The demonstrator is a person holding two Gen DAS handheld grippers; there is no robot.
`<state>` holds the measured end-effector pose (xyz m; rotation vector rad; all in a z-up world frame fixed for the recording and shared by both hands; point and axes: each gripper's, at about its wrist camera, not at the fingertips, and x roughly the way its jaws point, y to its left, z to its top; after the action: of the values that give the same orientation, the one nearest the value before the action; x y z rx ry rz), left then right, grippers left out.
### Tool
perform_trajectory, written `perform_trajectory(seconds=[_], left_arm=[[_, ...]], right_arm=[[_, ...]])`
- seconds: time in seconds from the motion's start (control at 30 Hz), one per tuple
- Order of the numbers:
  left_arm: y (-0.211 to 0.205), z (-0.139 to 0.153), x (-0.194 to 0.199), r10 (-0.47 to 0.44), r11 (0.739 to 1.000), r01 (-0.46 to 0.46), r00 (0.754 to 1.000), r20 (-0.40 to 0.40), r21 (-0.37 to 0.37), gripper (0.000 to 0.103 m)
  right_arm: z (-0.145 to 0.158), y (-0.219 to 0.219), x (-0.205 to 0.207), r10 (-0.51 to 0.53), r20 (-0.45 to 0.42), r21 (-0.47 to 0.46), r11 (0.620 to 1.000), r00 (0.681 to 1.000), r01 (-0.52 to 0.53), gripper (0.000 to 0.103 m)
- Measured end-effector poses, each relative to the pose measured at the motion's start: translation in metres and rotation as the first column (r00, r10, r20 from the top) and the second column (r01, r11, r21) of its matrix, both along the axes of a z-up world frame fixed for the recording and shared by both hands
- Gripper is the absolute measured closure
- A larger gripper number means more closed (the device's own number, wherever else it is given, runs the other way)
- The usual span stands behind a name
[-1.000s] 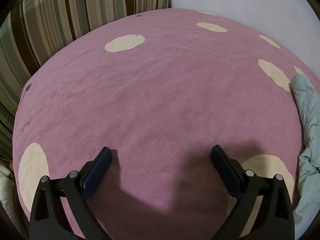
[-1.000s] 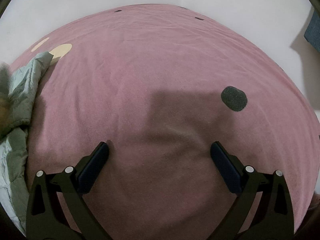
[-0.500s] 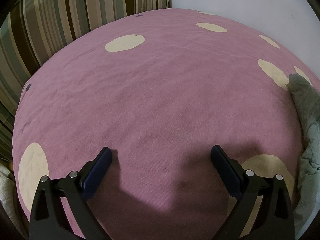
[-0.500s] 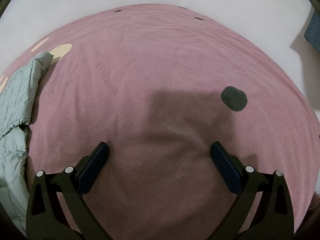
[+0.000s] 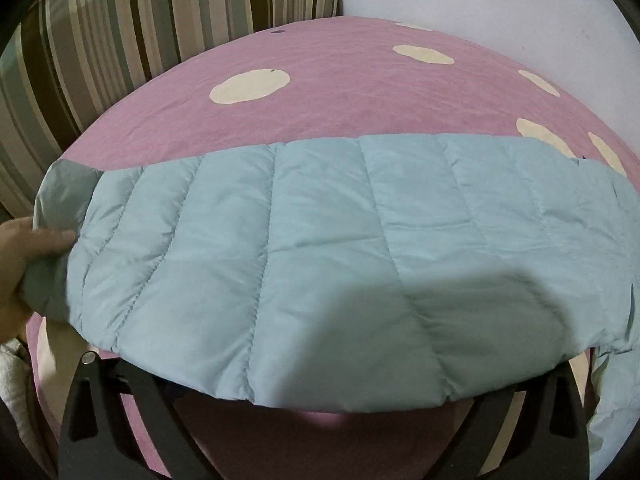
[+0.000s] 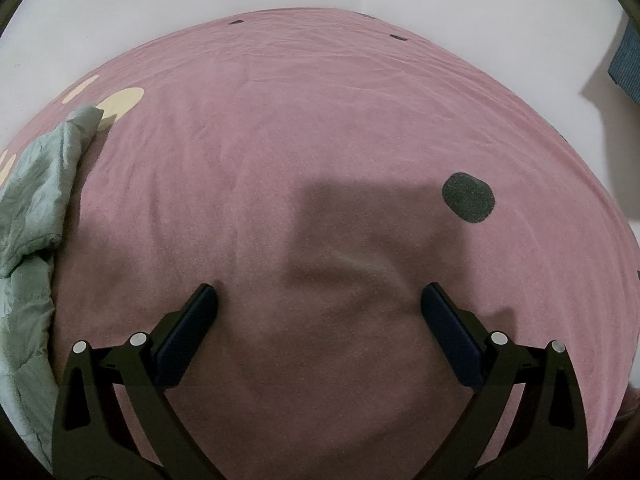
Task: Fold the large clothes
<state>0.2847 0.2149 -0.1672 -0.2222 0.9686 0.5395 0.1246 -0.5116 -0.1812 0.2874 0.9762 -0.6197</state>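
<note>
Half a second earlier my left camera saw only bare pink bedspread, with the quilted jacket bunched at the bed's right edge. By this moment the pale blue quilted jacket (image 5: 320, 264) had been drawn across the middle of the bed (image 5: 344, 92), its stitched panels spread flat and running from the left edge almost to the right. A bare hand (image 5: 24, 264) at the left edge gripped the jacket's grey-lined end, so I judged the hand had done the pulling, not my jaws.

The jacket's near hem lay over the tips of my left gripper (image 5: 320, 420), hiding them; I could not tell whether those jaws stood apart or had closed on the cloth. My right gripper (image 6: 320, 320) hung over the bare right part of the bed with its jaws wide apart and nothing between them. From that side only a crumpled fold of the jacket showed at the far left, beside a cream spot (image 6: 120, 102) in the bedspread, well apart from the grey spot (image 6: 468, 198) near the right edge.

For the task, this meant the garment was now laid out ready, though that right-hand part still looked rumpled. I judged no fold had yet been made; smoothing that end and taking hold of an edge seemed the likely next need.
</note>
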Motion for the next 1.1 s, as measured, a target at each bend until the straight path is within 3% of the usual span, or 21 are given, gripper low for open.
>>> perform_trajectory(seconds=[1.1], left_arm=[[-0.0043, 0.0019, 0.0036, 0.001, 1.000, -0.001, 1.000, -0.003, 0.003, 0.004]], right_arm=[[0.0028, 0.0067, -0.0013, -0.001, -0.003, 0.000, 1.000, 1.000, 0.001, 0.002]])
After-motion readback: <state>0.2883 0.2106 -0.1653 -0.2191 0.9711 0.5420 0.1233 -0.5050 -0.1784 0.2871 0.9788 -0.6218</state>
